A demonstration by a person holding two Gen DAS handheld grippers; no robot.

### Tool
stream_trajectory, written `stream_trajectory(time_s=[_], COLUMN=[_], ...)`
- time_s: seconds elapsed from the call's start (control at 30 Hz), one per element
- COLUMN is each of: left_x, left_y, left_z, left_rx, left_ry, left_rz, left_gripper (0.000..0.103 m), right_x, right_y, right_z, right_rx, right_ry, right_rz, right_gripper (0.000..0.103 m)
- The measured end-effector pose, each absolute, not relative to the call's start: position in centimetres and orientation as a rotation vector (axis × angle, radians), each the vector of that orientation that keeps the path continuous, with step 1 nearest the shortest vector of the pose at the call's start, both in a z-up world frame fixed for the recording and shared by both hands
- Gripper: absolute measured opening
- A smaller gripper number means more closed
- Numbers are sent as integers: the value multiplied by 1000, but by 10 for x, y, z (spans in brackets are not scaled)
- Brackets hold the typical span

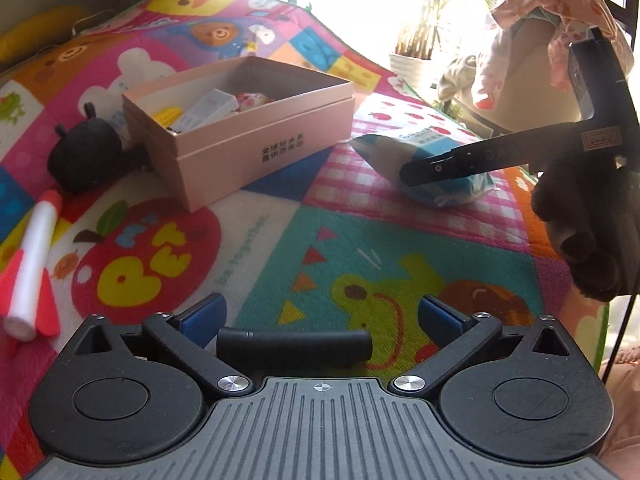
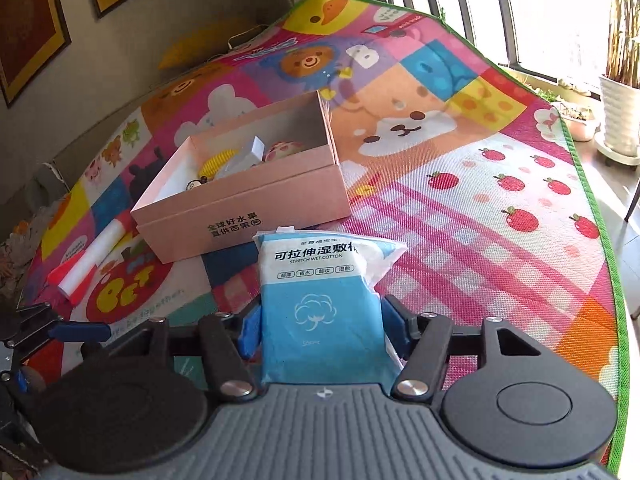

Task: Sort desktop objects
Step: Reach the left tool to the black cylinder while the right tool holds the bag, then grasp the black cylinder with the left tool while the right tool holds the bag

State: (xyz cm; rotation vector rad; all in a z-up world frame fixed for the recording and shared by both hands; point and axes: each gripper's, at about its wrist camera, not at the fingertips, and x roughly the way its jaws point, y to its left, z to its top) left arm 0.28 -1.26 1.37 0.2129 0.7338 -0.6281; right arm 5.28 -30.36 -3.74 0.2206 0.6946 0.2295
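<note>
A blue and white pack of wet cotton pads (image 2: 320,280) lies between the fingers of my right gripper (image 2: 322,330), and both blue pads touch its sides. In the left wrist view the same pack (image 1: 404,148) sits low over the pink checked patch of the mat, with my right gripper (image 1: 424,172) reaching across it from the right. An open pink cardboard box (image 1: 248,148) holds a toy corn cob (image 1: 168,116), a white carton and a pink toy. My left gripper (image 1: 322,316) hangs open over the mat, nothing between its pads.
A black plush toy (image 1: 84,160) leans against the box's left side. A white and red foam rocket (image 1: 32,272) lies at the near left. The colourful play mat (image 2: 500,240) ends in a green edge on the right, with plant pots beyond.
</note>
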Motion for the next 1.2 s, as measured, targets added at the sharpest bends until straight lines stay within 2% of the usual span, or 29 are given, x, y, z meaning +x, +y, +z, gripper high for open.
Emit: stream_trajectory(time_s=[0.1,0.33,0.43,0.77,0.83,0.87,0.9,0.93,1.13,1.2], left_x=[-13,-26,-31,-23,-22,-21,-20,-18,-16,-19], left_y=[-5,-13,-20,-26,-26,-26,-26,-25,-26,-25], left_z=[16,11,10,5,5,5,5,6,7,8], left_rx=[138,98,137,166,172,173,166,160,176,177], left_ry=[735,742,721,699,688,685,682,682,669,668], left_rz=[-569,-336,-302,-286,-285,-288,-298,-306,-308,-313], left_gripper=[103,103,103,103,99,95,88,83,80,80], right_x=[54,49,44,6,-2,-4,-5,-4,17,18], right_y=[-302,-300,-292,-284,-281,-280,-280,-280,-274,-269], right_z=[-38,-37,-36,-31,-29,-27,-25,-24,-23,-24], right_rx=[223,201,149,79,56,47,42,42,63,50], right_ry=[690,675,672,718,720,711,700,689,729,742], right_rz=[245,233,218,332,357,356,347,334,284,290], right_gripper=[68,67,59,59,65,72,79,81,81,76])
